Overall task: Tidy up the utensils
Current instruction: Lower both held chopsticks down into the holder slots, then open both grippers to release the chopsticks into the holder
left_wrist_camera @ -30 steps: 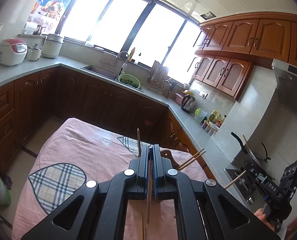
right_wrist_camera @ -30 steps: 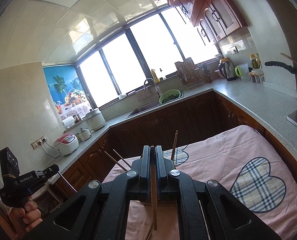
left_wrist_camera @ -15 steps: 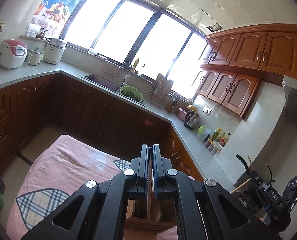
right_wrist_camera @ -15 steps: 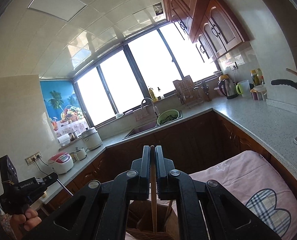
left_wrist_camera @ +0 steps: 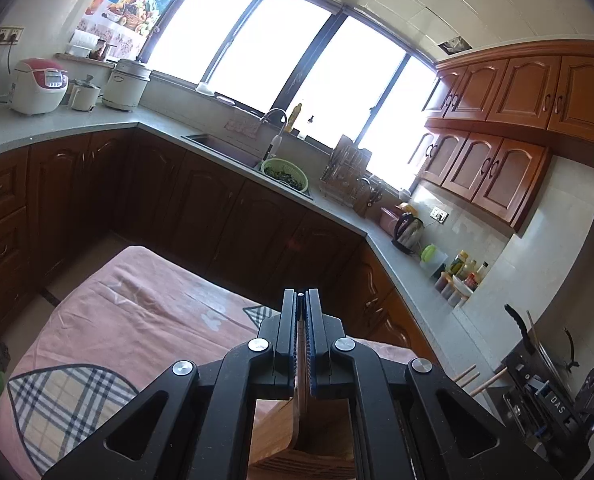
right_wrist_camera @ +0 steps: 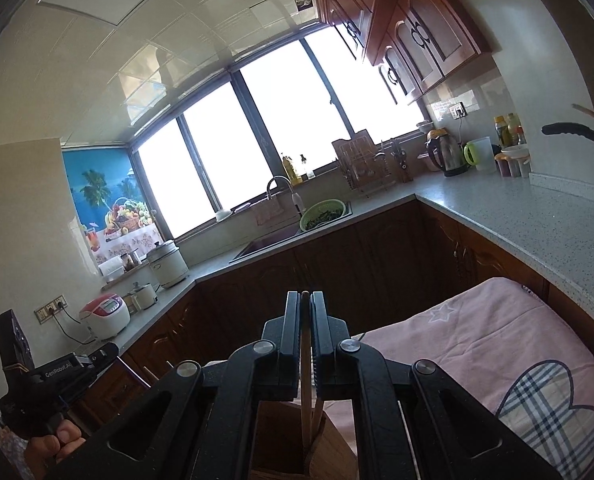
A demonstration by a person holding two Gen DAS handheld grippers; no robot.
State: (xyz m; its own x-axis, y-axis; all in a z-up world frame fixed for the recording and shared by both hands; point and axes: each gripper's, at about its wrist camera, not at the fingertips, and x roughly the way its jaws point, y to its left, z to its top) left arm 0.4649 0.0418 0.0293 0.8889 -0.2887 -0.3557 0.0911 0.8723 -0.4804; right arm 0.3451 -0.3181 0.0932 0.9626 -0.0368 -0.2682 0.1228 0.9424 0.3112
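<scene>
The left tool [left_wrist_camera: 301, 320] points forward and somewhat down over the pink cloth [left_wrist_camera: 149, 320], its jaws nearly closed on a chopstick [left_wrist_camera: 300, 380] that runs down into the wooden holder [left_wrist_camera: 297, 440] beneath it. The right tool [right_wrist_camera: 305, 320] is posed the same way above the same holder [right_wrist_camera: 281, 440], clamping its own chopstick [right_wrist_camera: 305, 400], whose lower end dips inside the box beside another stick [right_wrist_camera: 317, 412] already standing there. In the right view the left hand [right_wrist_camera: 53, 444] grips its handle at the lower left. On the counter [right_wrist_camera: 537, 224] by the sink sits a green bowl [right_wrist_camera: 323, 213] of greens.
</scene>
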